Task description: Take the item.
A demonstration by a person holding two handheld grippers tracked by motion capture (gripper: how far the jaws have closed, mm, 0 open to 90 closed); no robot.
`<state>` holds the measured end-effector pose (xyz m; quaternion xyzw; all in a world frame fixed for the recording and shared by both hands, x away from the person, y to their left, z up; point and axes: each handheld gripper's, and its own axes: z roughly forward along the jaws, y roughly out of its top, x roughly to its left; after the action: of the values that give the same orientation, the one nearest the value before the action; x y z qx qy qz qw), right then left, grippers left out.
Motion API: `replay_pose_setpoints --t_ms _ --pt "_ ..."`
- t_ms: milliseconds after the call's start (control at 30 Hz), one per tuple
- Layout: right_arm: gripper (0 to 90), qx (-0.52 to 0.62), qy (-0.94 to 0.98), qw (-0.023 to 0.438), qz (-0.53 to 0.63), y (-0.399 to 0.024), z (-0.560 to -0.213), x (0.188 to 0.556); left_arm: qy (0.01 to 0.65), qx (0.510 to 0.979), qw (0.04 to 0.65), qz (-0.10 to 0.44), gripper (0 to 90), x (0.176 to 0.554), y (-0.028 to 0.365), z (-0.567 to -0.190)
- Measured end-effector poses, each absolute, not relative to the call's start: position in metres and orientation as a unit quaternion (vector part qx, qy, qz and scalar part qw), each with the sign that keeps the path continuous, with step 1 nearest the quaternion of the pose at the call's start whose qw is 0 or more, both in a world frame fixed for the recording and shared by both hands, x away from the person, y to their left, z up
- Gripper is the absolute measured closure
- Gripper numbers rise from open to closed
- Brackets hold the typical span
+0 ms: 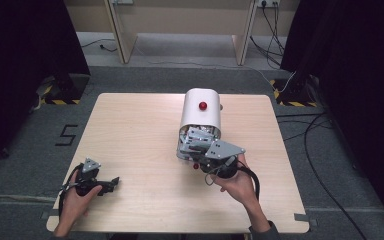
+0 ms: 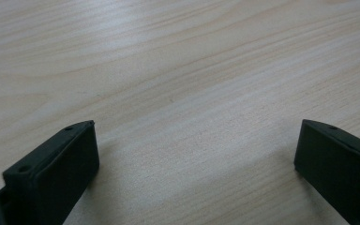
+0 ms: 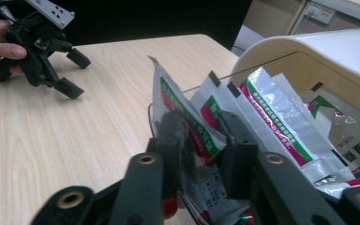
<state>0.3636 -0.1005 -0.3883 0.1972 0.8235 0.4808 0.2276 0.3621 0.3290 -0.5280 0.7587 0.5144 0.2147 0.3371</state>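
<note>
Right gripper (image 3: 201, 140) clamped on 1 foil sachet (image 3: 187, 126) at the mouth of the white bin (image 1: 200, 117).

My right jaws were pressed together on a green-and-red printed sachet, still among the others in the bin lying on its side at 12 o'clock of table (image 1: 130, 130) centre. My left gripper (image 1: 109, 184) rested at 8 o'clock, jaws wide apart, nothing between them. I judged this the pull-out step; next called for drawing the sachet toward 6 o'clock without dragging its neighbours.
</note>
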Motion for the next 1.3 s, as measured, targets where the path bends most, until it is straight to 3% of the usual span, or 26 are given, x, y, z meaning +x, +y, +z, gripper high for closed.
replay_pose_setpoints --t_ms 333,1300 --pt "86.9 0.183 0.816 0.251 0.488 -0.101 -0.386 0.359 0.514 0.759 0.337 0.215 0.0 0.362 0.329 -0.528" --pt "89.2 0.177 0.774 0.278 0.541 -0.123 -0.357 0.341 0.514 0.759 0.337 0.215 0.0 0.362 0.329 -0.528"
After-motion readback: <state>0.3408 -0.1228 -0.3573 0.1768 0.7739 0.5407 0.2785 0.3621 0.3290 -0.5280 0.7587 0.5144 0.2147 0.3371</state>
